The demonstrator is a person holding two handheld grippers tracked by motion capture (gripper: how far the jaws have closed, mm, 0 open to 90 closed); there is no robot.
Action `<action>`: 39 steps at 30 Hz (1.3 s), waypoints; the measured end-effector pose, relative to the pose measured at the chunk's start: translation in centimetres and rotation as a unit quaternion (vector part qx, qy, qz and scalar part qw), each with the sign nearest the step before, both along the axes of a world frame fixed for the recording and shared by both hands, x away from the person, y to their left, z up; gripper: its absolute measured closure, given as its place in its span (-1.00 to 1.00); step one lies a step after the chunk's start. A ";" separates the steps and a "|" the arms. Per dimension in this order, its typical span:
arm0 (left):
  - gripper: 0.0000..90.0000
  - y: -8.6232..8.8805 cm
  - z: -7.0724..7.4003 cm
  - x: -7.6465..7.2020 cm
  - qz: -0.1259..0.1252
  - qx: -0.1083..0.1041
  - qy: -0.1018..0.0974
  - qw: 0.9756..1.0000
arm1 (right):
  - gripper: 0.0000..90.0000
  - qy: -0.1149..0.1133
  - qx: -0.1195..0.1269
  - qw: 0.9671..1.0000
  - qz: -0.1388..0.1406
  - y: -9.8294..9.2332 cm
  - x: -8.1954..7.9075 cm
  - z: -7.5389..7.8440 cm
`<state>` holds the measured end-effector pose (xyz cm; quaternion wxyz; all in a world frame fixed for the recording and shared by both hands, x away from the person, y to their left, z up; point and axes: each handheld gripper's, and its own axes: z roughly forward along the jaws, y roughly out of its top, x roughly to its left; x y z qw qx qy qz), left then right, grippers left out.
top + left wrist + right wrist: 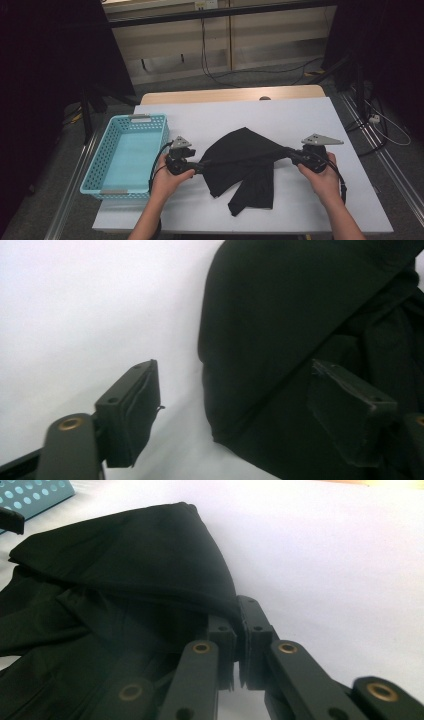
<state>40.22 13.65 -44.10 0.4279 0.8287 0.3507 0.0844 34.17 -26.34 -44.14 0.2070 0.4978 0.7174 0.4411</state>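
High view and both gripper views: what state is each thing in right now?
black cloth: crumpled, part-folded on the table, one corner pinched
left gripper: open, jaws apart, cloth edge between them, not pressed
right gripper: shut on the cloth's corner
turquoise basket: upright, empty, left of the cloth
white table: flat under everything

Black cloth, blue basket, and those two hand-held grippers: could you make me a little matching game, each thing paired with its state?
Things:
1. black cloth
2. basket
3. left gripper
4. right gripper

States:
A. jaws apart, gripping nothing
B. crumpled on the white table
C. clamped on the cloth's edge
D. turquoise, nothing inside

Pairs: 1-B, 2-D, 3-A, 4-C
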 end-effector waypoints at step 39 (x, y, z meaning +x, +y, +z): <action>-0.22 -0.8 -1.7 -0.6 -0.048 0.045 -0.029 0.997 | 0.91 -0.013 0.006 1.000 -0.016 -0.7 -0.5 0.4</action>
